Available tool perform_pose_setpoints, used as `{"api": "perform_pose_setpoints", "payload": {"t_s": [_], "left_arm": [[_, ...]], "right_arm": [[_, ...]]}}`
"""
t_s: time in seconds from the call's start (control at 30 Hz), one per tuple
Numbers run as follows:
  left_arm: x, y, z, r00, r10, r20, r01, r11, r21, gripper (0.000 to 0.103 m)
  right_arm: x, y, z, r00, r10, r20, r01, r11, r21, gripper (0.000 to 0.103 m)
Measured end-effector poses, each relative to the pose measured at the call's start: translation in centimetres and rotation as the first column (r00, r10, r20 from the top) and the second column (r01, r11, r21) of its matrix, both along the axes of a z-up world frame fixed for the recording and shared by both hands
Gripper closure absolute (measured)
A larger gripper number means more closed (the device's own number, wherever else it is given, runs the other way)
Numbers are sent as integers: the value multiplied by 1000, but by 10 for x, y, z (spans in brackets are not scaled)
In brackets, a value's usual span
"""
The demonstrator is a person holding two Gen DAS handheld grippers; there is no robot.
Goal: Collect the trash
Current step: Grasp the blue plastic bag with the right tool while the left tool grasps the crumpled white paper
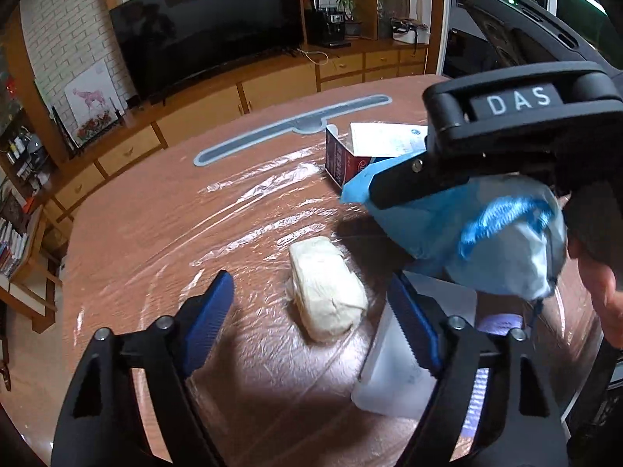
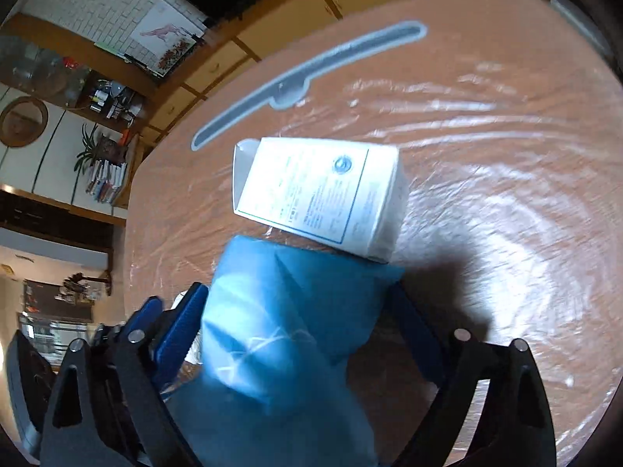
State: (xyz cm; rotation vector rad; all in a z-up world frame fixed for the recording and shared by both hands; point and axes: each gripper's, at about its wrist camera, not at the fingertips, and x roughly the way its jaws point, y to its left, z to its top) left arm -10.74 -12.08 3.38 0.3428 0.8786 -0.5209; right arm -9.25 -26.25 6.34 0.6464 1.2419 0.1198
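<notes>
We see the left gripper (image 1: 307, 311) angled down over the table (image 1: 155, 233), which is covered with clear plastic film. Its blue fingers (image 1: 212, 311) stand apart and press on nothing. A cream-coloured crumpled wad (image 1: 327, 292) lies on the film between and just ahead of them, clear of both pads. A translucent white plastic container (image 1: 393, 389) sits on the table behind the right-hand finger of this gripper; we cannot tell whether the two touch.

In the left wrist view the right gripper (image 1: 393, 186) enters from the right, carried by a hand (image 1: 603, 284). A blue plastic bag (image 1: 486, 233) hangs from it above the table, bulging with pale contents. In the right wrist view the same blue plastic bag (image 2: 284, 330) fills the gap between the blue fingers (image 2: 179, 330) of the right gripper (image 2: 300, 311). The fingers stand wide, one on each side of the bag; whether the pads actually press on it we cannot tell, since the bag hides the contact points.

An open carton (image 2: 323, 198) lies on its side on the table just beyond the bag, its white printed face up. The left wrist view shows the carton (image 1: 342, 159) with a dark red side panel. A long grey strip (image 1: 292, 128) lies flat on the table farther back. A television (image 1: 210, 31) stands on a wooden cabinet (image 1: 272, 85) behind the table.
</notes>
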Motion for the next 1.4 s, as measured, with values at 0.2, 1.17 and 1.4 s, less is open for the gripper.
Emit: {"api": "perform_pose_setpoints", "payload": {"t_s": [0.2,1.17,1.4], "left_arm": [[5,-1,-10,999,-2,-41,2,1000,-1,40],[-7,15,8,996,20,-82,-29,994,-108,79],[-22,17,15,997,20,-71,-28,993,-112,79]], "right_arm": [[-6,7,1,1000,30,8,-30,999,-28,20],[-68,-30,35,979,51,197,-45,998,-35,39],[-81,-32,41,974,70,217,-62,997,-44,39]]}}
